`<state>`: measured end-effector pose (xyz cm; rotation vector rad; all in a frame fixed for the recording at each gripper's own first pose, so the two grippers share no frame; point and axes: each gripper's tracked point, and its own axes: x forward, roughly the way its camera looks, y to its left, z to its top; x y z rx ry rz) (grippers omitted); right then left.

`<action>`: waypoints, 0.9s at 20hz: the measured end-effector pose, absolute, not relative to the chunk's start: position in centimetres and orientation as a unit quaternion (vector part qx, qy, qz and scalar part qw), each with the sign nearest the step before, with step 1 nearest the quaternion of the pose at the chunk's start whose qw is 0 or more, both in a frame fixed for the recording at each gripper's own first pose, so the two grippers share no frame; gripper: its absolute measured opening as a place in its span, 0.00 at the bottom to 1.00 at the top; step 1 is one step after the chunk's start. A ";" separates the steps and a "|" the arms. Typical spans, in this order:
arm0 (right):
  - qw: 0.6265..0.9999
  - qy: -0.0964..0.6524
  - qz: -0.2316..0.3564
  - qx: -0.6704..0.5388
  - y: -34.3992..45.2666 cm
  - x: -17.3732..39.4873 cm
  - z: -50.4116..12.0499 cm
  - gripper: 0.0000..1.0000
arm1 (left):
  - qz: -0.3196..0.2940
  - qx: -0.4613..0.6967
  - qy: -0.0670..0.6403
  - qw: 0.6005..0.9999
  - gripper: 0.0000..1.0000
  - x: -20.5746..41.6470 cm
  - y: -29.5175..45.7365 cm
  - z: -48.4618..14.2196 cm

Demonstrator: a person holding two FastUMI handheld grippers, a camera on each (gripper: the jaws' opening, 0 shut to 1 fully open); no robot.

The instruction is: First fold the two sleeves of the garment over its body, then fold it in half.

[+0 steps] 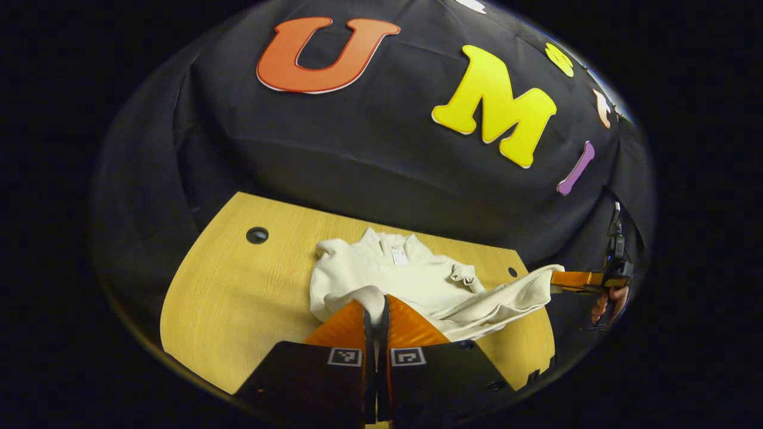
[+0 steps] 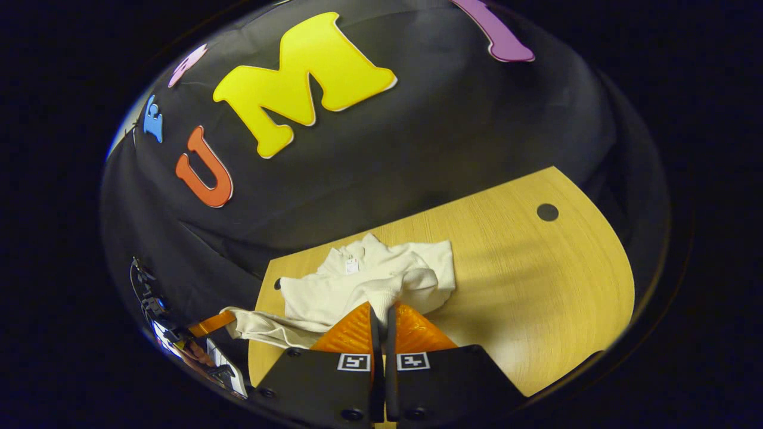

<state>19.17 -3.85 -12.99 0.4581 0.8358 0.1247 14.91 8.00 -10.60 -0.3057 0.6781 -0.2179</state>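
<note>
Garment [image 1: 411, 280], cream, rumpled, sleeves pulled outward

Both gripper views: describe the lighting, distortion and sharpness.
Left gripper view: fisheye bends the table edge; the garment is evenly lit and sharp. Right gripper view: same curving; a soft shadow lies on the table beside the garment; dim toward the edges.

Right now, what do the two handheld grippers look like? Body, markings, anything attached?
Left gripper: black, angular body plates with round screw holes, each plate carrying a small square black-and-white fiducial tag near the finger base; the fingers are wedge-shaped with ribbed faces. Right gripper: same build, the same pair of tags and ribbed wedge fingers. In the left gripper view, a dark upright fitting rises from the far gripper.
</note>
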 end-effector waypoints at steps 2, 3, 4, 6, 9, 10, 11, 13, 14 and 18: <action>0.892 0.393 0.065 0.214 -3.2 22.1 -11.8 0.01 | -0.105 -0.158 0.319 0.929 0.04 17.4 8.3 -9.3; 0.895 0.389 0.064 0.210 -3.1 23.5 -11.5 0.01 | -0.103 -0.161 0.315 0.930 0.04 18.8 8.3 -8.8; 0.896 0.388 0.063 0.209 -3.1 24.9 -11.4 0.01 | -0.102 -0.164 0.313 0.930 0.04 20.0 8.5 -8.5; 0.893 0.390 0.058 0.217 -3.1 27.1 -12.1 0.01 | -0.096 -0.176 0.312 0.929 0.03 22.5 8.6 -9.0; 0.891 0.397 0.044 0.218 -3.6 30.5 -14.6 0.01 | -0.087 -0.188 0.305 0.930 0.04 25.9 8.9 -10.7; 0.892 0.395 0.041 0.216 -3.9 31.5 -15.7 0.01 | -0.083 -0.190 0.298 0.932 0.04 27.1 9.0 -11.4; 0.893 0.393 0.039 0.215 -4.1 32.4 -16.9 0.01 | -0.081 -0.190 0.289 0.935 0.04 28.3 8.8 -11.8; 0.894 0.390 0.035 0.219 -3.8 34.0 -19.1 0.01 | -0.069 -0.193 0.276 0.939 0.04 30.5 8.9 -13.8; 0.897 0.384 0.032 0.217 -3.8 34.8 -20.4 0.01 | -0.059 -0.202 0.270 0.940 0.04 31.7 9.2 -14.9; 0.901 0.372 0.024 0.224 -3.6 37.0 -24.6 0.01 | -0.010 -0.218 0.250 0.944 0.04 35.0 10.4 -19.2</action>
